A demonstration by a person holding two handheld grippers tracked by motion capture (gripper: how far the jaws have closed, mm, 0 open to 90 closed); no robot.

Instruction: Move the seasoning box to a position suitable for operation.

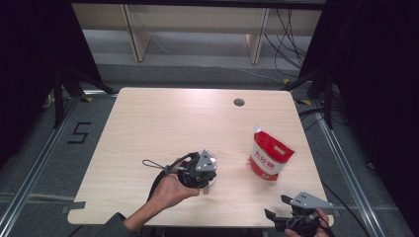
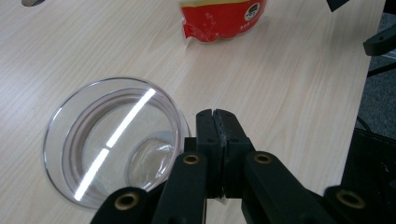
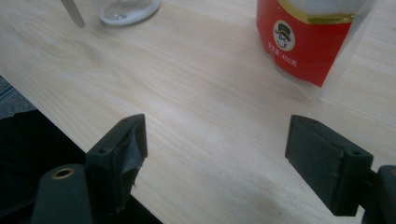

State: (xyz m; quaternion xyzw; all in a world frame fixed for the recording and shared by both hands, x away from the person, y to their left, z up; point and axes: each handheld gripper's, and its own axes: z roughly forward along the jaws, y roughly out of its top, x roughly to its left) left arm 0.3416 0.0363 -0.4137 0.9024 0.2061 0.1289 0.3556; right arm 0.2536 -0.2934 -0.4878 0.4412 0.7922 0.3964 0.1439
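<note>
Left gripper: fingers pressed together. In the left gripper view they sit at the rim of the clear glass cup, apparently pinching its wall, though the contact point is hidden behind them. The cup stands upright on the counter, mouth up, with strip-light reflections inside. In the high view the left gripper is over the near-centre of the counter, the cup peeking out from under its grey plate, and the person's left hand comes in from the bottom edge.

Right gripper: fingers wide apart with bare counter between them, holding nothing. In the high view it sits at the near right corner of the counter.

Red and white stand-up pouch is upright on the right side of the counter, well apart from the cup, between the two grippers and farther back. In the right gripper view the pouch is ahead of the open fingers, not touching them; in the left gripper view its base shows at the top, beyond the cup.

A dark round grommet sits near the far edge of the counter.
</note>
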